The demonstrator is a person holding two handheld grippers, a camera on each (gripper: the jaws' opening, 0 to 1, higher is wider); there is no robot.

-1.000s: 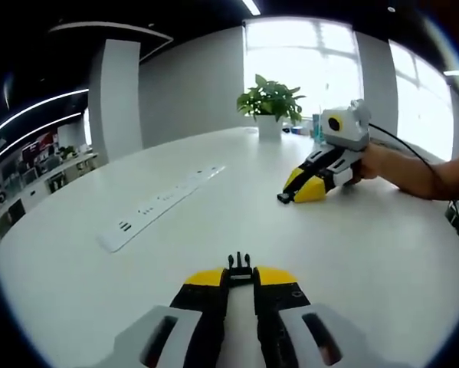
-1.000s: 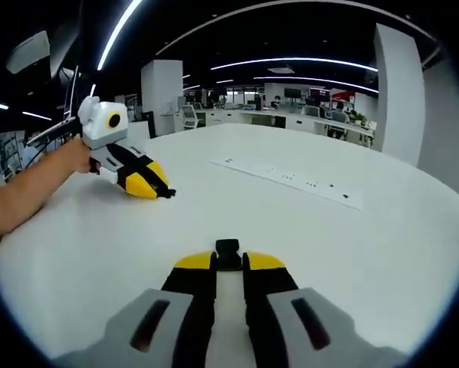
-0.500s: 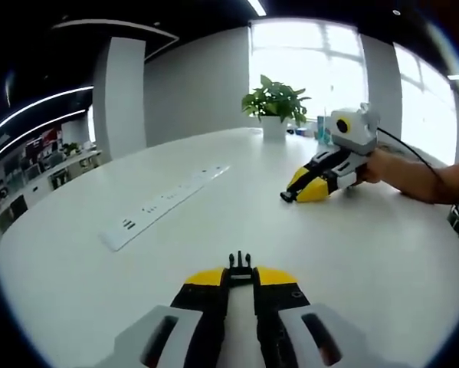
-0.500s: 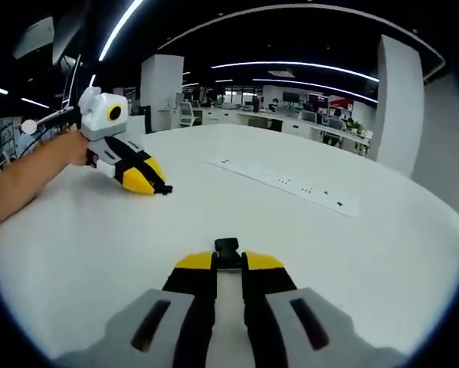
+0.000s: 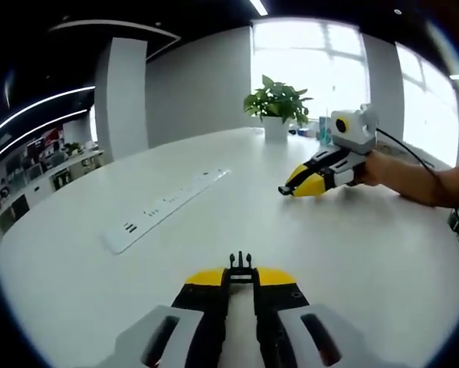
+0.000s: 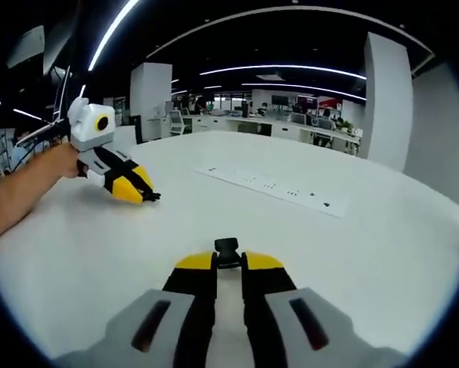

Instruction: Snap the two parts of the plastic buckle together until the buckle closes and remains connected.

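No readable writing; each gripper's fingers pinch a black buckle part (image 5: pixel 240 264) (image 6: pixel 227 247), well apart.

No readable text, label, brand, number or sign appears in either view. The small dark marks on the white power strip (image 5: pixel 168 202) ahead of the tool are sockets, not lettering.

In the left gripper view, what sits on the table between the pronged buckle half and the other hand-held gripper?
Nothing: between the pronged buckle half and the right hand-held gripper lies bare white table. The power strip lies off to one side.
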